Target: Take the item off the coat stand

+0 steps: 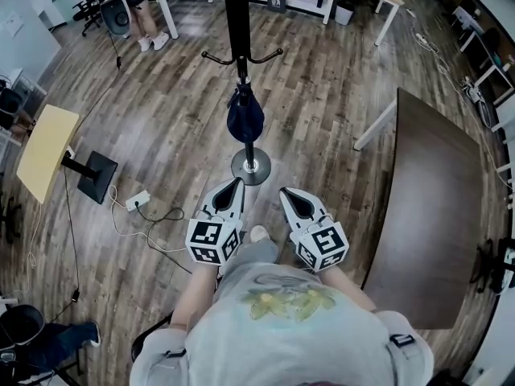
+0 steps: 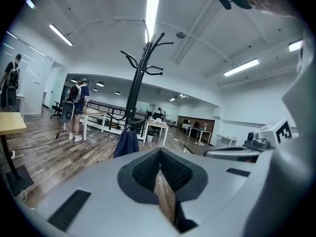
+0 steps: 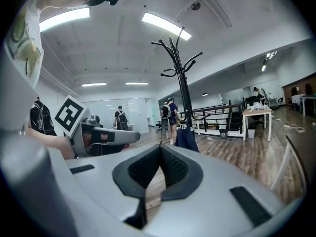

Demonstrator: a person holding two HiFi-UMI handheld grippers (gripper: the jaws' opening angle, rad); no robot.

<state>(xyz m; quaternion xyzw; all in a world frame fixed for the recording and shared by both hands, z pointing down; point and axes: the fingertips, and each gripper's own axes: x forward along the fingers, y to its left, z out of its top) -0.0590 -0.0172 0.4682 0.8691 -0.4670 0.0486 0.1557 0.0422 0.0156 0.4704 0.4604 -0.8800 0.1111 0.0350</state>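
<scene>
In the lower middle of the head view, the left gripper point(image 1: 232, 187) and right gripper point(image 1: 293, 198) are both pressed together and empty. The dark blue cloth item point(image 1: 245, 117) hangs low on the coat stand point(image 1: 238, 22) at upper centre, well apart from them. Tugging the item sideways instead of lifting it could snag it and tip the stand.

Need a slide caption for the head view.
Left gripper and right gripper, both shut, face a coat stand holding a blue item.
</scene>
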